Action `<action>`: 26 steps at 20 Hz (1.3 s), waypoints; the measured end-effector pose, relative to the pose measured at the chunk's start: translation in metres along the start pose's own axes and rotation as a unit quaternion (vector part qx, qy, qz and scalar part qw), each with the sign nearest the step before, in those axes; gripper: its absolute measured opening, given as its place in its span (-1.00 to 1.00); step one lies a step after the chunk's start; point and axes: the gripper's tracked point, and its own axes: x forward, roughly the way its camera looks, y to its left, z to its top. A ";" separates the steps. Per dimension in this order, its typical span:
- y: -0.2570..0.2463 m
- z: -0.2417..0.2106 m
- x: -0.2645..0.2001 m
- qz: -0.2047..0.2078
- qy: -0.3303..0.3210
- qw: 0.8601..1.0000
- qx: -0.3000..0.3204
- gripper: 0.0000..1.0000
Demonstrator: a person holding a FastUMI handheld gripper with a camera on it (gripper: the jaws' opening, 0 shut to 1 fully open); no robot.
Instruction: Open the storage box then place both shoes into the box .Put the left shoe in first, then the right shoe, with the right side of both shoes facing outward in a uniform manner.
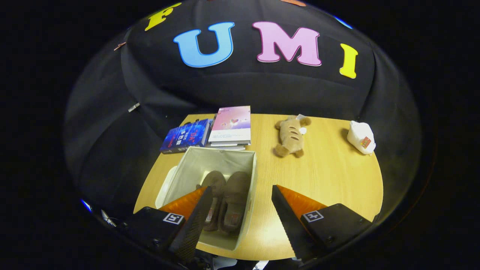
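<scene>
A pale storage box [245, 176] stands open on the wooden table, just ahead of my left finger. Two brown shoes lie side by side inside it: one [214, 187] on the left, partly hidden by my left finger, and one [235, 198] on the right. The box's white lid [164, 189] lies against its left side. My gripper [240, 195] hovers open above the near part of the box. Nothing sits between its fingers. The right finger hangs over bare table beside the box.
Behind the box lie a blue book [185, 135] and a stack of books topped by a pink one [230, 125]. A brown plush toy [290, 135] lies mid-table and a white pouch [360, 137] far right. The table [330, 176] has open wood on the right.
</scene>
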 end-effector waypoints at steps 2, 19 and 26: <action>-0.023 0.015 -0.019 0.000 -0.030 0.999 0.011 0.97; -0.212 0.055 -0.141 -0.055 -0.242 0.968 -0.020 0.97; -0.215 0.059 -0.145 -0.041 -0.260 0.964 -0.049 0.97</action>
